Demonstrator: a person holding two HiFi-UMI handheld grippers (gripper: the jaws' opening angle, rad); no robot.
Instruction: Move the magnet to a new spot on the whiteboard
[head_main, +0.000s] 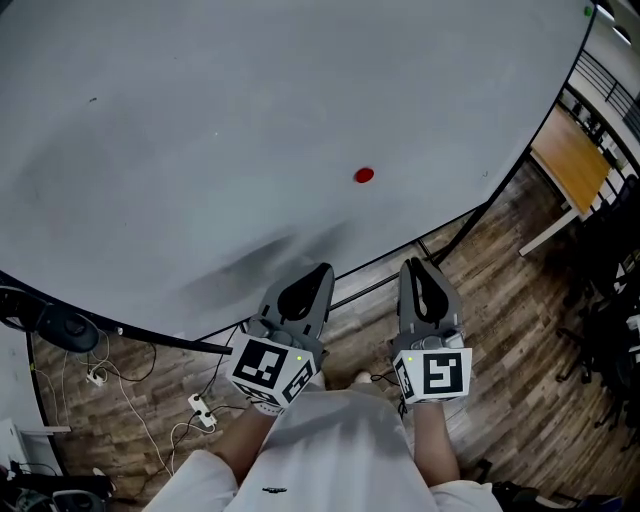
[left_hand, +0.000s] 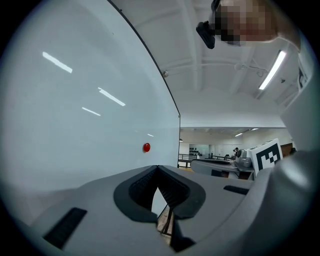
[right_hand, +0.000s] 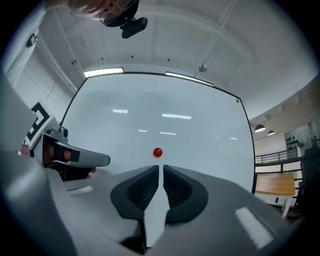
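A small round red magnet (head_main: 364, 175) sticks to the large whiteboard (head_main: 200, 120), right of its middle. Both grippers are held low in front of the board's lower edge, well short of the magnet. My left gripper (head_main: 318, 272) is shut and empty; in the left gripper view its tips (left_hand: 157, 167) meet, with the magnet (left_hand: 146, 147) up and to the left. My right gripper (head_main: 415, 265) is shut with only a thin slit between the pads and nothing in it. In the right gripper view the magnet (right_hand: 157, 152) sits just above its tips (right_hand: 161, 167).
The board's black frame and leg (head_main: 455, 235) stand on a wooden floor. Cables and a power strip (head_main: 200, 408) lie at the lower left beside a black stand base (head_main: 60, 328). A wooden table (head_main: 570, 160) and dark chairs (head_main: 610, 300) stand at the right.
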